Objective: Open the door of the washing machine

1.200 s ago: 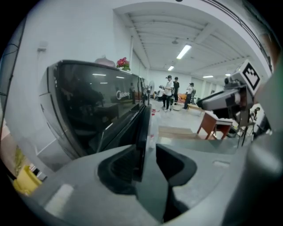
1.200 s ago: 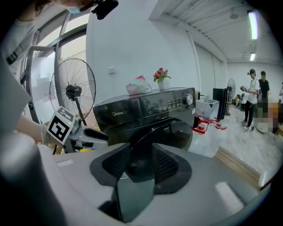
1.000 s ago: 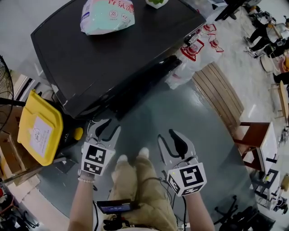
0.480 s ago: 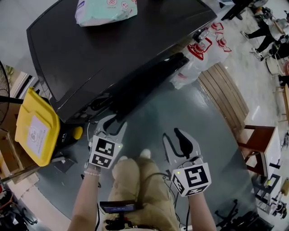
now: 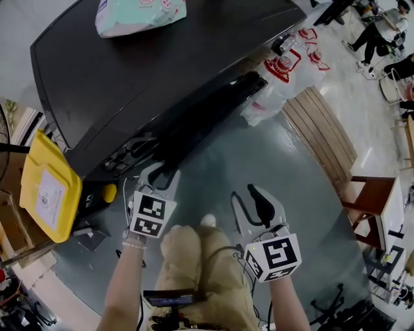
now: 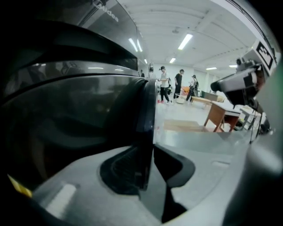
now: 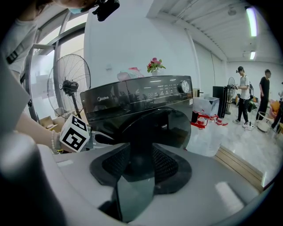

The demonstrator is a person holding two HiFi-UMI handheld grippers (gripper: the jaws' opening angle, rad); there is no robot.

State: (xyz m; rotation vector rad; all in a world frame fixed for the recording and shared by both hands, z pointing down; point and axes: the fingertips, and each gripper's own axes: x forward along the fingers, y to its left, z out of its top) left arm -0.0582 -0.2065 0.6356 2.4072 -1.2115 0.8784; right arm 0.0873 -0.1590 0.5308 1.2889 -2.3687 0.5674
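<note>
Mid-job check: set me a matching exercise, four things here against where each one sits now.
1. mint-green package
2. yellow bin
3. white plastic bags
4. right gripper

A. over the floor, short of the washing machine
B. on the machine's top
C. by the machine, head view's right
D. by the machine, head view's left

Pairs: 1-B, 2-D, 3-C, 4-A

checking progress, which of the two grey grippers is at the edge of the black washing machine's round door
The left gripper: its jaws are closing with the round dark door's edge between them. The right gripper hangs back, open and empty.
</note>
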